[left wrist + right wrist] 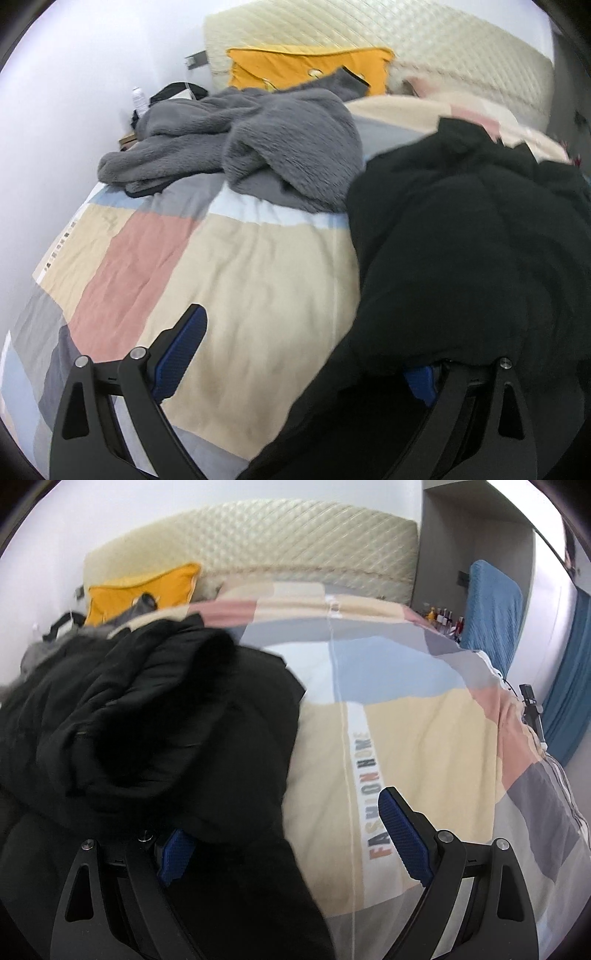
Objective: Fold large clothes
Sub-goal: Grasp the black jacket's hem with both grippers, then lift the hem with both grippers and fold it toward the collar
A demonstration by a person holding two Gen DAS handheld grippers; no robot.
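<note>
A black padded coat lies bunched on the patchwork bed cover; it also shows in the right wrist view. My left gripper is open, its left finger over bare cover and its right finger partly hidden under the coat's edge. My right gripper is open, its right finger over the cover and its left finger partly covered by the coat. A grey fleece garment lies crumpled further up the bed.
A yellow cushion leans on the cream quilted headboard. A bottle and dark items stand by the left wall. In the right wrist view, a blue-covered chair and small bottles stand beside the bed.
</note>
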